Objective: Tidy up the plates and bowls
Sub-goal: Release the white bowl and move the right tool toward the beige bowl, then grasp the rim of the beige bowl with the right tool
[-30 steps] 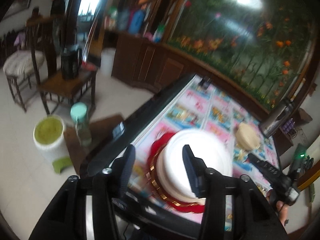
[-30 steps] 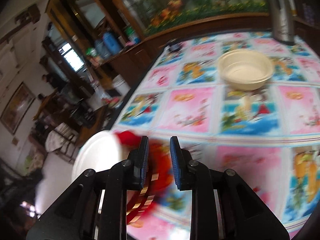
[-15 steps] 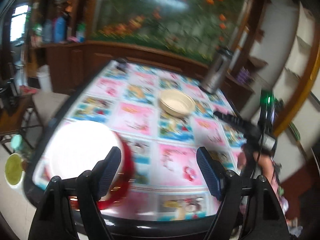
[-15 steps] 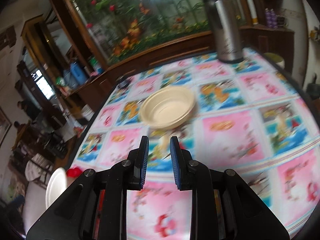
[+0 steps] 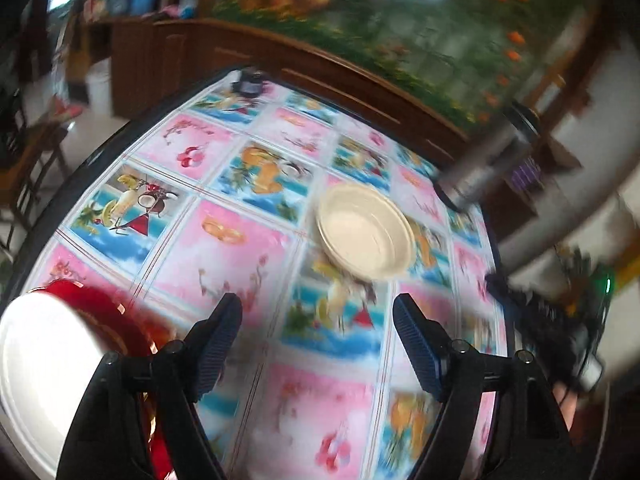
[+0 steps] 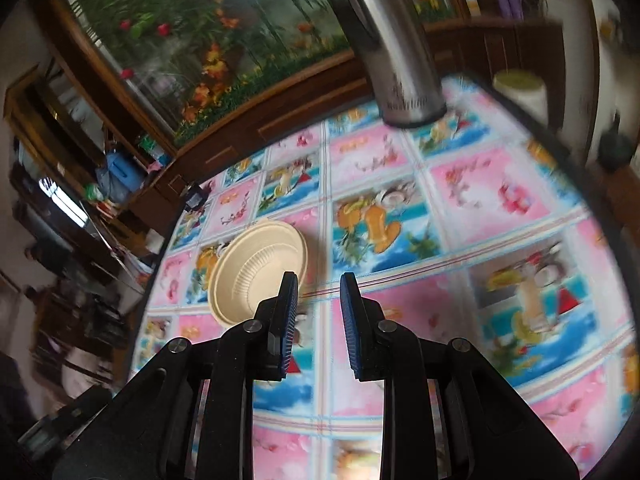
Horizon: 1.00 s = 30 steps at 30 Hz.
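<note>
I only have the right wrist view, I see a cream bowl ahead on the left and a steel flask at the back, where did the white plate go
Observer: In the left wrist view the white plate lies at the table's near left edge, on top of a red plate.
Operator: Is the left gripper holding it?
Observer: No. The left gripper is wide open with only tablecloth between its fingers.
Operator: Where does my right gripper sit from that side?
Observer: The right gripper shows blurred at the table's right edge, to the right of the cream bowl.
</note>
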Tool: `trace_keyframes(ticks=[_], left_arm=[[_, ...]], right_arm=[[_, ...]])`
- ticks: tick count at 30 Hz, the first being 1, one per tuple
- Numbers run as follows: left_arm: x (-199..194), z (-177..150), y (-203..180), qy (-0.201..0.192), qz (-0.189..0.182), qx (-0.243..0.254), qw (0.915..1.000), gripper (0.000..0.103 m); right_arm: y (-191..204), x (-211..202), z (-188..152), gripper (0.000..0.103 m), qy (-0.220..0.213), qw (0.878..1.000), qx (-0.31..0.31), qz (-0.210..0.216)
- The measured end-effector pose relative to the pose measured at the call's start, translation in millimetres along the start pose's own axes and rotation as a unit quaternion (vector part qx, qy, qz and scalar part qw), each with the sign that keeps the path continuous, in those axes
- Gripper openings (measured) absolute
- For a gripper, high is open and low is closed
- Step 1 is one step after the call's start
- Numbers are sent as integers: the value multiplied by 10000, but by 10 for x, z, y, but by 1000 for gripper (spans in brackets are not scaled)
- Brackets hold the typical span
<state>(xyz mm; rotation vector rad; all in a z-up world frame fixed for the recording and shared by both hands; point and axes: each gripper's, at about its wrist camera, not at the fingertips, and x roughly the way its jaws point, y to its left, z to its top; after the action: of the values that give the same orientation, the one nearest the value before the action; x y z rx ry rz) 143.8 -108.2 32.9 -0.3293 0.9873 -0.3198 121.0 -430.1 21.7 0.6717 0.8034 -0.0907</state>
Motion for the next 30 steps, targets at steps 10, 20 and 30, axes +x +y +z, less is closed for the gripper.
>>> trace_keyframes(ticks=[10,20,30], left_arm=[[678,269,99,296,332,-915,9948,78],[1062,400,39,211,479,-1067,9929,78],[1352,430,-66,300,319,-948,9945,78]], right_arm=[[-60,908,184,22,1034,9910,647,550],[-160,1106,219,22,1142,9912,467,472],[-190,1159,226,23,1229,9904,392,489]])
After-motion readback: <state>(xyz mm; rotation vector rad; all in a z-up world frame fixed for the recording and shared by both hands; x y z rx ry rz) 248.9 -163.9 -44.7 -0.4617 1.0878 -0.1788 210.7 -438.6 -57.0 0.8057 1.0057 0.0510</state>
